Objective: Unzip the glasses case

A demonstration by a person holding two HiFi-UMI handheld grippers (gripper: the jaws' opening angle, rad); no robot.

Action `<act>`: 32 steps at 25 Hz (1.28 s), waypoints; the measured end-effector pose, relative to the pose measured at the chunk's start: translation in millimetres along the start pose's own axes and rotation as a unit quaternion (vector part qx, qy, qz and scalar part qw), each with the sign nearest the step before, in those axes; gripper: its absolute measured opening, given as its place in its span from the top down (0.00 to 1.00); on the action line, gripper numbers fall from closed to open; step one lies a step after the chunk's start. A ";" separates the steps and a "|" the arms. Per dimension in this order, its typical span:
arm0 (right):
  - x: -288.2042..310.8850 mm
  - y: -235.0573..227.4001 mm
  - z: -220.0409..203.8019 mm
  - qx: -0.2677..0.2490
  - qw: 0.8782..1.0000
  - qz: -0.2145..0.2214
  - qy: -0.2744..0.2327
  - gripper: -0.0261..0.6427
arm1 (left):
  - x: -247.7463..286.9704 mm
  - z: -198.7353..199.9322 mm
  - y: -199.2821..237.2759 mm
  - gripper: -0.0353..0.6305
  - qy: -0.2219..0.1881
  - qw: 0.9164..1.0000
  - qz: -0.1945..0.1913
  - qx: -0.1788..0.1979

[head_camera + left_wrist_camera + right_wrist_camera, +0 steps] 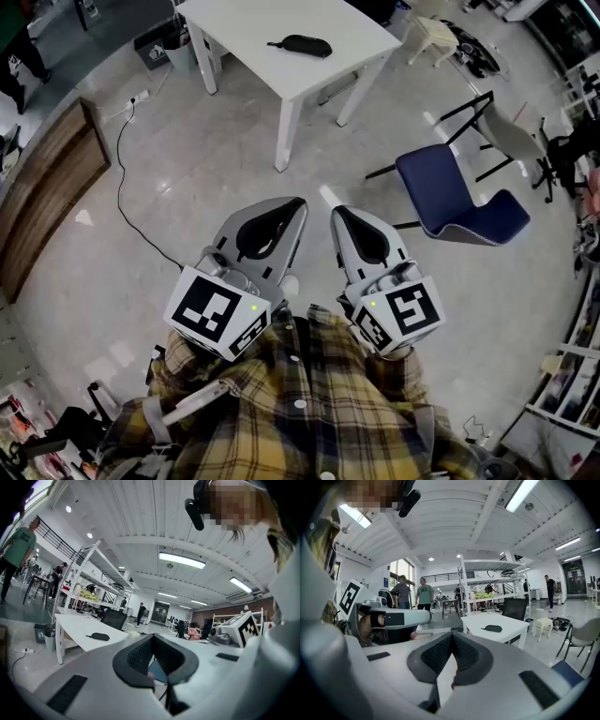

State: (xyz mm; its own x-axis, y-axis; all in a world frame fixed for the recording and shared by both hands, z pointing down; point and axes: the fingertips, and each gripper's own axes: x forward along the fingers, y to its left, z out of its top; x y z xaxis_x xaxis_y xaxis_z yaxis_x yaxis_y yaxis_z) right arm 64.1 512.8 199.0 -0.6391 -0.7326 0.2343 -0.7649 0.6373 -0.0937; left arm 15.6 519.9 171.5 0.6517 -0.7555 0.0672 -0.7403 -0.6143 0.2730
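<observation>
Plaid shirt point(309, 412) sits closest to the lens, with both claws held out just ahead of it, side by side and not touching.

Left claw point(297, 202): pads pressed together, nothing between them.
Right claw point(337, 212): same, tips closed on each other, empty.
Marker cubes: two, one per claw, at the shirt end.

Glasses case point(300, 45): one, at 12 o'clock from the claws and well apart from them. It lies flat on the white worktop point(366, 37), near the middle. It is black and oblong with rounded ends, and looks closed. A thin tab sticks out at its 9 o'clock end. The zip is too small to make out, and the contents are not visible.

Containers: one dark bin point(155, 47) on the floor at 9 o'clock of the worktop, near a leg. Can't tell what's in it.

Counts:
- one worktop
- one blue chair point(441, 192) at 2 o'clock of the claws
- one grey chair point(511, 136) just beyond the blue one
- one small white stool point(433, 36) at 3 o'clock of the worktop
- one black cable point(120, 178) trailing over the floor at 10 o'clock of the claws
</observation>
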 end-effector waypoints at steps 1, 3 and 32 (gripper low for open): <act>-1.6 -0.1 1.1 -0.003 1.000 0.002 -0.001 0.96 | 0.3 -0.5 -2.1 0.94 -0.001 1.000 0.001 0.000; -6.0 -0.5 3.0 -0.010 1.000 0.005 -0.005 0.96 | 0.4 -2.0 -6.7 0.94 -0.002 1.000 0.003 0.001; 175.8 -46.9 33.4 0.004 1.000 -0.005 0.012 0.96 | 78.9 33.5 172.8 0.94 0.013 1.000 -0.003 -0.005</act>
State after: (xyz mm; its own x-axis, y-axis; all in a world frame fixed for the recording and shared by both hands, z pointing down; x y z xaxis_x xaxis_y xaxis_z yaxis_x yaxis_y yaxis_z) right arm -15.0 346.1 212.3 -0.6299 -0.7325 0.2582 -0.7715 0.6286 -0.0988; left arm -66.4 346.5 191.9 0.6601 -0.7458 0.0898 -0.7349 -0.6164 0.2829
